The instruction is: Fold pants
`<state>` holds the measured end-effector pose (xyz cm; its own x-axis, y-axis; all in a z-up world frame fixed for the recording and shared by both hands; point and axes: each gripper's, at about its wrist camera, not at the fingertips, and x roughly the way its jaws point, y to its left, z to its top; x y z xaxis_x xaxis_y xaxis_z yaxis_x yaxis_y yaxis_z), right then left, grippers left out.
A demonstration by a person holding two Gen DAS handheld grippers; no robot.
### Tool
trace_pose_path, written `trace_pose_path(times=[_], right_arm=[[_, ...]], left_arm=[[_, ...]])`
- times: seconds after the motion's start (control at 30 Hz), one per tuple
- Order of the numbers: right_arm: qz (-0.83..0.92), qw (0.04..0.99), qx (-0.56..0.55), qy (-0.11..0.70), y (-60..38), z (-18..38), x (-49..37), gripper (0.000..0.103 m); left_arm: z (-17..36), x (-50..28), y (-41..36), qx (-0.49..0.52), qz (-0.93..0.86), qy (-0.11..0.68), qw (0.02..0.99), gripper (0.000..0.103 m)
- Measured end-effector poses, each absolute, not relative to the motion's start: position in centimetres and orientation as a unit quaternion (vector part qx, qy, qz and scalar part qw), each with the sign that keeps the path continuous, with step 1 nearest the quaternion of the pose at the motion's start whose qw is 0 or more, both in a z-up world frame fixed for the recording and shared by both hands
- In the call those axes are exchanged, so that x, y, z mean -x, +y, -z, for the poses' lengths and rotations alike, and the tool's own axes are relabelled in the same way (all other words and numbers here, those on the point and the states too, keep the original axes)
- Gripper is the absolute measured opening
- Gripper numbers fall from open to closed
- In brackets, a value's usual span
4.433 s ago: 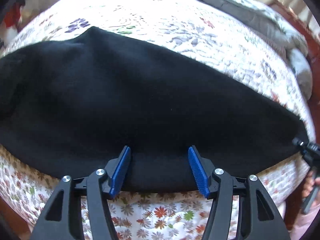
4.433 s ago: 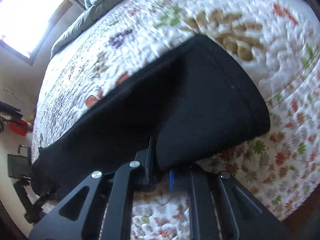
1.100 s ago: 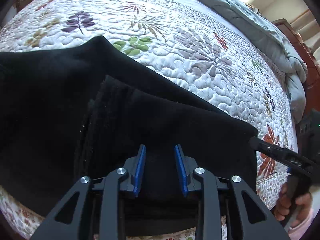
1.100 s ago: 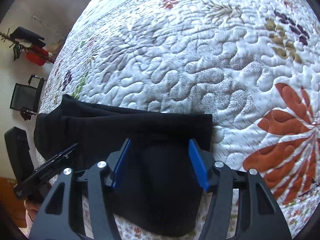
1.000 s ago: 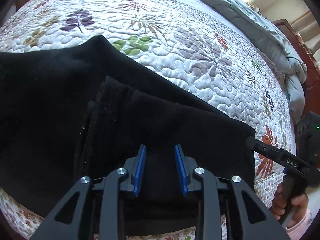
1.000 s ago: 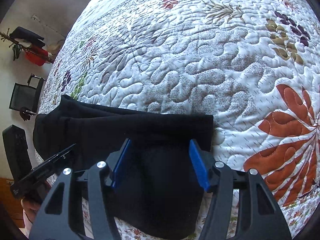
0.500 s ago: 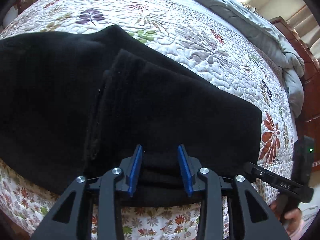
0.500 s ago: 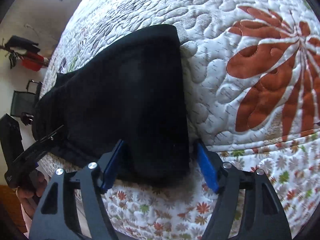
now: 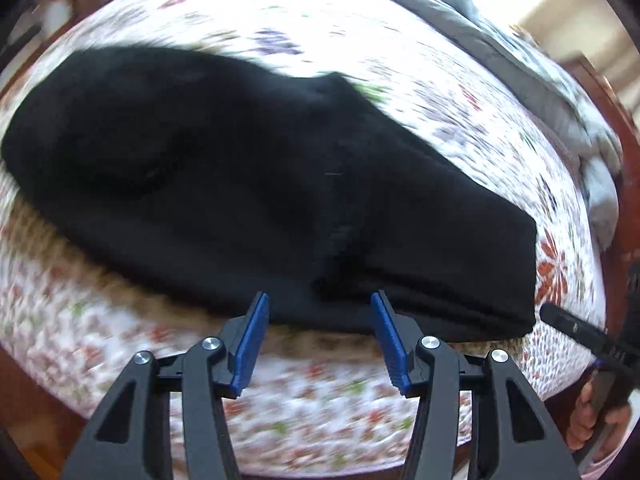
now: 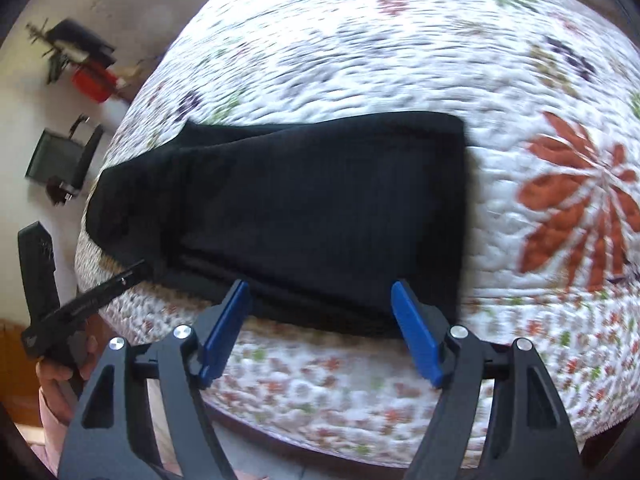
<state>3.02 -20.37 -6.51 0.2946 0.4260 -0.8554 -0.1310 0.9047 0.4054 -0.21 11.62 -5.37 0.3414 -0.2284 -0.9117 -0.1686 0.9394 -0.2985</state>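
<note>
One bed (image 9: 460,92), wide and domed in both fisheye views, covered by a single white quilt (image 10: 360,48) with puffy stitched ridges, small scattered flowers along the hanging edge and one big rust-orange flower (image 10: 580,200) near the right corner. One grey blanket (image 9: 500,52), soft and rumpled, bunched along the far side of the bed in the left wrist view, beside a dark wooden bed frame (image 9: 616,128). One pair of black pants (image 9: 260,184), thick matte fabric, folded over into a long flat band with stacked layers showing at the near edge, lying on the quilt close to the bed's near side; squared-off end toward the right corner in the right wrist view. Beyond the bed, a pale wall, a red item (image 10: 90,80) and one black chair (image 10: 60,160), blurred. Two grippers, each with black plastic arms, silver screws and two ribbed blue pads. Left gripper (image 9: 320,340) spreading, at a middling gap, hovering just off the near folded edge, nothing pressed between the pads. Right gripper (image 10: 320,328) spreading too, wider apart, just clear of the near edge of the pants, grasping nothing. One hand (image 10: 60,364) on the left gripper's handle visible in the right wrist view.
</note>
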Motion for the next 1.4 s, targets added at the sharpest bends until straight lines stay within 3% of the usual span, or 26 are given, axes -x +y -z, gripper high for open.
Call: trace_pose_path(times=[0.5, 0.97, 1.0, 1.13, 1.23, 1.4], right_arm=[[-0.163, 0.779, -0.092, 0.598, -18.0, 9.8, -4.3, 0.078], [-0.156, 0.782, -0.074, 0.599, -17.1, 10.4, -4.5, 0.081], [-0.157, 0.782, -0.074, 0.599, -17.1, 10.4, -4.5, 0.082], [-0.161, 0.781, -0.078, 0.598, -17.1, 10.5, -4.7, 0.084], [-0.165, 0.781, -0.080, 0.596, -17.1, 10.5, -4.7, 0.084], [-0.173, 0.780, -0.095, 0.594, -17.8, 10.5, -4.6, 0.084]], left_arm=[[5.9, 1.4, 30.3, 0.338, -0.084, 0.524, 0.777, 0.054], [7.6, -2.5, 35.7, 0.435, -0.086, 0.497, 0.746, 0.053], [7.7, -2.5, 35.7, 0.445, -0.089, 0.490, 0.745, 0.051], [7.8, -1.6, 35.7, 0.462, -0.102, 0.463, 0.750, 0.019], [7.5, -1.0, 35.1, 0.464, -0.110, 0.442, 0.760, 0.011], [4.2, -0.7, 32.5, 0.394, -0.113, 0.402, 0.819, 0.008]])
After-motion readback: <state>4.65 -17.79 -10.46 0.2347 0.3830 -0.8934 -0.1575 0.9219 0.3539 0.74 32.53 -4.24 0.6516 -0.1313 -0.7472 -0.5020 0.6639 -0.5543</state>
